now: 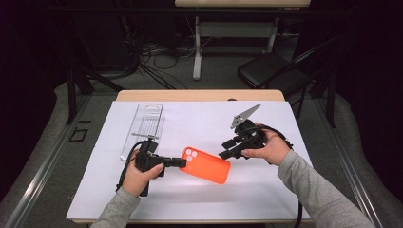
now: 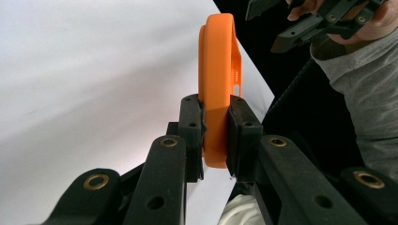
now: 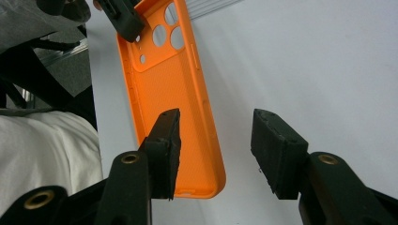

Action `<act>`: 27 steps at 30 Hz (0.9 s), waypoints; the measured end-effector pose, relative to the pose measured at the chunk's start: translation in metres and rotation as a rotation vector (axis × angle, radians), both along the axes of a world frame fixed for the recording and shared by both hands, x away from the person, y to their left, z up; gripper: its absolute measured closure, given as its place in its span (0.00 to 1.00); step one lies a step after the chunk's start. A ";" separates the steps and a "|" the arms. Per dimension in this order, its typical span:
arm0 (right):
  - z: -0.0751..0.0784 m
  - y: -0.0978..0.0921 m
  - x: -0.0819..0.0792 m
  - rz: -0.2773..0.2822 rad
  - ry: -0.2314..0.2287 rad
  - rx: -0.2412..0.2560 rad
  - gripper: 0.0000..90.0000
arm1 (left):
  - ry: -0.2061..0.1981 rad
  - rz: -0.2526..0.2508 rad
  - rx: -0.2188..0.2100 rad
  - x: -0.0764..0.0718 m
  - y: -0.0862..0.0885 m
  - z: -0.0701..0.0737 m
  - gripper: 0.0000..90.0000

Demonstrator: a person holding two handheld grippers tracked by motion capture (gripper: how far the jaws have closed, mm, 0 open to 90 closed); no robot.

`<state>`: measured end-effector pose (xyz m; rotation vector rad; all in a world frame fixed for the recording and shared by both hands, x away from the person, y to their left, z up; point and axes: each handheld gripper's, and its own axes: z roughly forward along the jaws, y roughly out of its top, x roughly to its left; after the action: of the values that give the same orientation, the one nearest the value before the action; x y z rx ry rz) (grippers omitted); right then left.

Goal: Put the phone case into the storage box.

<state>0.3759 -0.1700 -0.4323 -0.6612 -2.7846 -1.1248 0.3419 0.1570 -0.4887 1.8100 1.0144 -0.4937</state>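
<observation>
Clamping the orange phone case (image 1: 205, 165) by its camera end in the left hand-held gripper (image 1: 182, 162), near the table's (image 1: 266, 190) front edge; holding the right hand-held gripper (image 1: 227, 151) spread apart at the case's other end.

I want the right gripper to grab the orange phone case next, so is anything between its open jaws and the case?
Nothing visible. The right gripper is open just short of the case, whose free end lies bare; the left gripper clamps only the camera-hole end.

Table (image 1: 199, 95) — white sheet (image 1: 190, 190), clear tray (image 1: 145, 124)
</observation>
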 end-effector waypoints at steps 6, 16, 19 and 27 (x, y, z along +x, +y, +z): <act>-0.002 0.004 0.000 0.004 0.021 -0.011 0.61 | -0.011 -0.018 0.000 -0.002 -0.005 0.001 0.87; -0.010 0.017 -0.003 0.040 0.031 -0.059 0.66 | -0.020 -0.038 0.008 -0.004 -0.012 0.001 0.87; -0.012 0.020 -0.003 0.046 0.033 -0.061 0.68 | -0.022 -0.036 0.004 -0.005 -0.013 0.001 0.87; -0.017 0.027 -0.005 0.069 0.052 -0.086 0.72 | -0.025 -0.042 0.005 -0.006 -0.014 0.001 0.87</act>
<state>0.3707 -0.1429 -0.4494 -0.5883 -2.8020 -0.9669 0.3362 0.1427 -0.4876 1.8402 0.9635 -0.4936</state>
